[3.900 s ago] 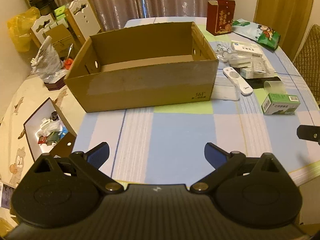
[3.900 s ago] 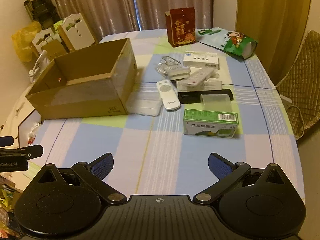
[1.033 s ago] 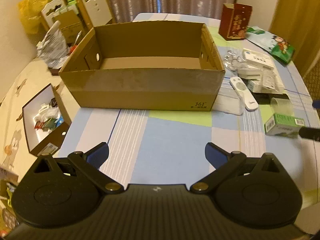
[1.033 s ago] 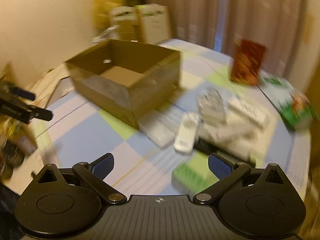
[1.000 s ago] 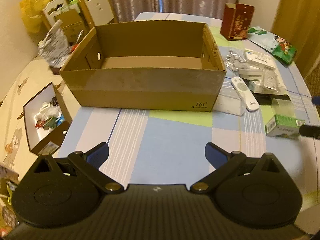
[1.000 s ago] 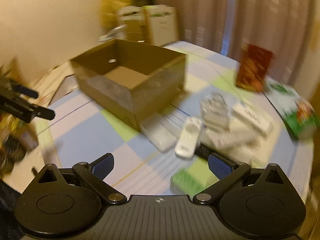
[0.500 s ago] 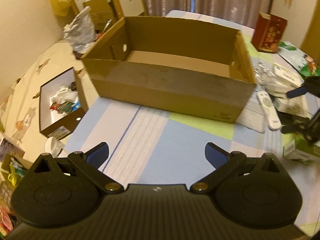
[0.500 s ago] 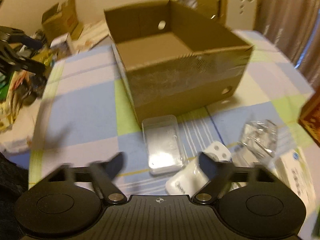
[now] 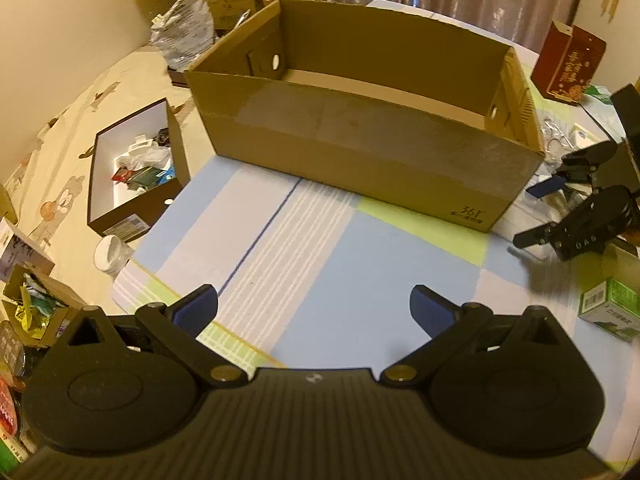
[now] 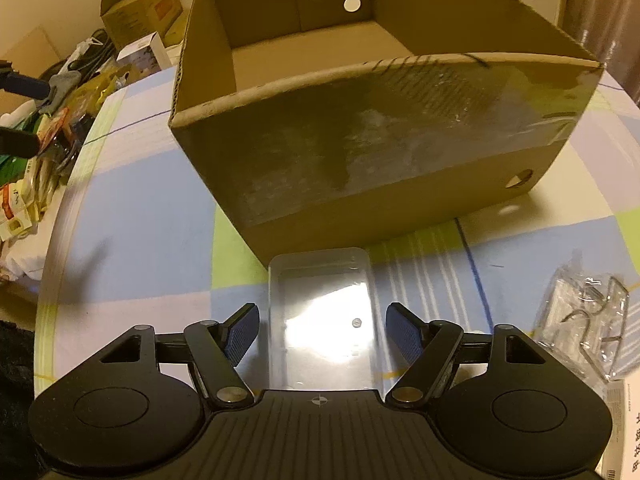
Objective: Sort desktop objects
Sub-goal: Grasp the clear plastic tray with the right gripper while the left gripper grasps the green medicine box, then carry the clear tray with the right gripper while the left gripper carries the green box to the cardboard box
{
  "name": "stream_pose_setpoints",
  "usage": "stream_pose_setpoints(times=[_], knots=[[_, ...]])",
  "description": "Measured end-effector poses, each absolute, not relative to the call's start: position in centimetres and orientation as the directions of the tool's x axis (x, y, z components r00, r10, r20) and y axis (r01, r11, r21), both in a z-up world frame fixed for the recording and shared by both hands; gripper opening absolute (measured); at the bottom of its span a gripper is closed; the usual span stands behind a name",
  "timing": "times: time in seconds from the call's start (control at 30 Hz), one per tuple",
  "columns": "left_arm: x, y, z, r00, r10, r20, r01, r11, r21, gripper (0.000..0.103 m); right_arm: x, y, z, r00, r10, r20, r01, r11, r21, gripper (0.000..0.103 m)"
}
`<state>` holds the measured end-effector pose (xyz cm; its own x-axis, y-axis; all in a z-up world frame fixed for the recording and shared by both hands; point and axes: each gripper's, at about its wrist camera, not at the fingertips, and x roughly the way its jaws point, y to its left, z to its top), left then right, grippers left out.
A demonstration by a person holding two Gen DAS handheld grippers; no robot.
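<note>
An open, empty cardboard box [image 9: 360, 148] [image 10: 380, 152] stands on the checked tablecloth. A clear plastic case [image 10: 322, 320] lies flat just in front of the box's short side. My right gripper [image 10: 322, 334] is low over the case, its blue pads either side of it with a small gap, not closed on it. In the left wrist view the right gripper [image 9: 548, 208] shows at the right edge beside the box corner. My left gripper [image 9: 314, 310] hangs open over bare cloth in front of the box, holding nothing.
A green carton [image 9: 610, 310] lies at the right. A red box [image 9: 568, 66] stands at the back right. A clear packet with metal hooks [image 10: 584, 316] lies right of the case. Open boxes of clutter [image 9: 132, 176] sit off the table's left side.
My right gripper has swung left and dropped down to the clear case, and its jaws have narrowed around it. My left gripper has shifted its view leftward and stays open.
</note>
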<state>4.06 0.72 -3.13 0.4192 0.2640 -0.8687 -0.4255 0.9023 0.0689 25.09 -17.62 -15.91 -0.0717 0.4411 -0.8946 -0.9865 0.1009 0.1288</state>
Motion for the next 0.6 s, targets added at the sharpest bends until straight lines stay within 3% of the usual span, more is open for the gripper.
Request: stream_pose_setpoints(times=[0.03, 0.1, 0.4, 0.5, 0.6], knots=[[4.0, 0.8, -3.1, 0.42, 0.265, -0.868, -0.428, 0.901, 0.068, 0.101, 25.0, -17.6, -16.0, -0.07, 0.434, -0.898, -0.988, 0.097, 0.124, 0.074], [4.1, 0.8, -3.0, 0.422, 0.265, -0.867, -0.427, 0.902, 0.068, 0.101, 25.0, -17.6, -16.1, -0.049, 0.421, -0.906, -0.991, 0.091, 0.095, 0.056], [4.9, -0.5, -3.4, 0.479, 0.175, -0.86, -0.309, 0.951, 0.021, 0.097, 26.5, -22.7, -10.6, -0.015, 0.492, -0.87, -0.966, 0.217, 0.139, 0.055], [5.9, -2.1, -3.7, 0.522, 0.077, -0.85, -0.167, 0.986, -0.014, 0.089, 27.2, -25.1, -8.1, 0.01, 0.53, -0.848, -0.948, 0.275, 0.16, 0.055], [7.3, -5.1, -4.2, 0.556, -0.037, -0.831, 0.034, 0.999, -0.022, 0.088, 27.8, -27.5, -5.5, 0.038, 0.565, -0.824, -0.926, 0.331, 0.184, 0.055]])
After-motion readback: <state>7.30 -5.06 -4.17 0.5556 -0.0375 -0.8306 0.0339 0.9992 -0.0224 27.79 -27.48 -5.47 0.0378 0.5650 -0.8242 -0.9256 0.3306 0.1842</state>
